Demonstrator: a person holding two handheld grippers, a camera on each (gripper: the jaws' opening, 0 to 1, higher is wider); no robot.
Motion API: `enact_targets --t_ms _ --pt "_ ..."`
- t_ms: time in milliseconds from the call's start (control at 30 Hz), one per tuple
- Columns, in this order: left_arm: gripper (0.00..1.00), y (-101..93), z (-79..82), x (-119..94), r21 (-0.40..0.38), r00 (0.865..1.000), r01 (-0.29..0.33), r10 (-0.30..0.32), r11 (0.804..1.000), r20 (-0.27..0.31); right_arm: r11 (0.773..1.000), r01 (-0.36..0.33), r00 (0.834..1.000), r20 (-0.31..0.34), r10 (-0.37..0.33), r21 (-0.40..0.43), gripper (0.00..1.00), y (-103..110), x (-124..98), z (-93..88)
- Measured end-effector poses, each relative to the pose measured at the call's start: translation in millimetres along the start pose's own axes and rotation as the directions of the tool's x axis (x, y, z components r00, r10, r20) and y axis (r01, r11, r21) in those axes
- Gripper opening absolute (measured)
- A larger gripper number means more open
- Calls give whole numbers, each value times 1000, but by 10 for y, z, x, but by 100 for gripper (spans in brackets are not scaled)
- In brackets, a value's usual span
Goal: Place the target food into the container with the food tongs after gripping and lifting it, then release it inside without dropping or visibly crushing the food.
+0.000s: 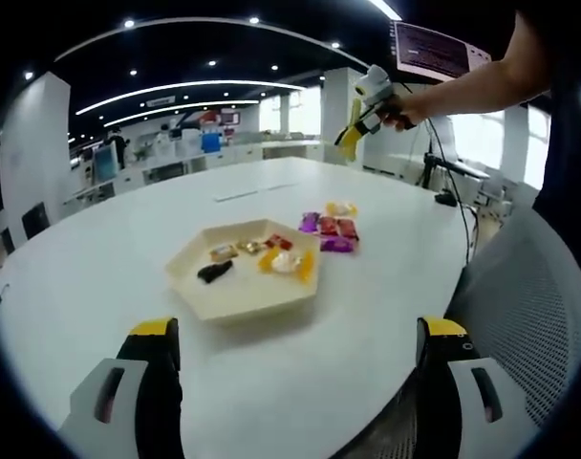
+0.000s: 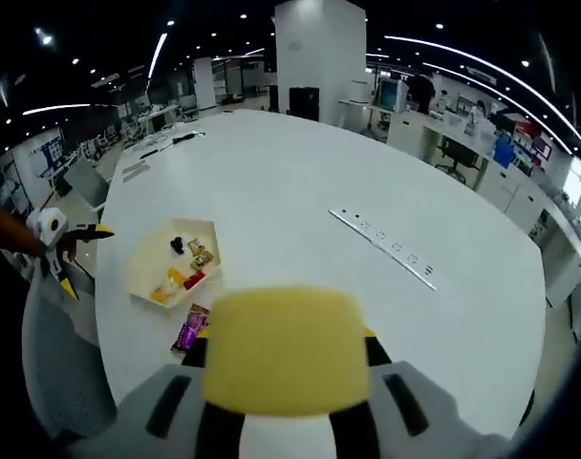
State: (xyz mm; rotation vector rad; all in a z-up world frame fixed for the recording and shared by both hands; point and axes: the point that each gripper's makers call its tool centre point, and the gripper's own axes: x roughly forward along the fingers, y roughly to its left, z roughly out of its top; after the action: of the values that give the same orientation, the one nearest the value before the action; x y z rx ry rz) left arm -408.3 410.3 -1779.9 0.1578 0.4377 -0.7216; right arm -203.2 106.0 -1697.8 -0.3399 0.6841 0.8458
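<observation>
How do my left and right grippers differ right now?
The left gripper has its jaws spread wide, while the right gripper has its yellow tips pressed together. The left gripper sits at the table edge facing the tray, while the right gripper is held high above the table's far side. Both have yellow tips, and no food shows in either.

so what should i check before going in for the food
1. Left gripper jaws open and empty: ok.
2. Tongs held: not ok, the left jaws hold nothing.
3. Right gripper ready: not ok, jaws shut and raised high above the table.
4. Hexagonal tray ahead of the left gripper, path free: ok.
5. Wrapped snacks lie outside the tray, beside it: ok.
6. Which piece is the target: cannot tell.
</observation>
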Motion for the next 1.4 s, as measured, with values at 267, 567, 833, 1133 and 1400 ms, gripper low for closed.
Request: enact_targets --t_ms 267,567,833,1133,1400 --pt "99 -19 -15 10 3 1000 9 -9 1000 -9 1000 9 997 83 -9 2 29 -81 104 -9" --pt "99 -32 -36 19 -5 1000 18 -18 1000 -18 999 10 995 103 -14 46 28 -158 347 -248" --pt "99 -36 -41 24 -5 999 22 -22 1000 -24 996 17 991 132 -29 89 28 -228 547 -333" --pt "99 -32 -52 24 -9 999 22 -22 1000 -30 991 23 985 169 -45 131 28 -220 743 -443" --pt "99 -34 -60 30 -15 999 23 -24 1000 -31 990 14 992 126 -31 138 29 -183 782 -678"
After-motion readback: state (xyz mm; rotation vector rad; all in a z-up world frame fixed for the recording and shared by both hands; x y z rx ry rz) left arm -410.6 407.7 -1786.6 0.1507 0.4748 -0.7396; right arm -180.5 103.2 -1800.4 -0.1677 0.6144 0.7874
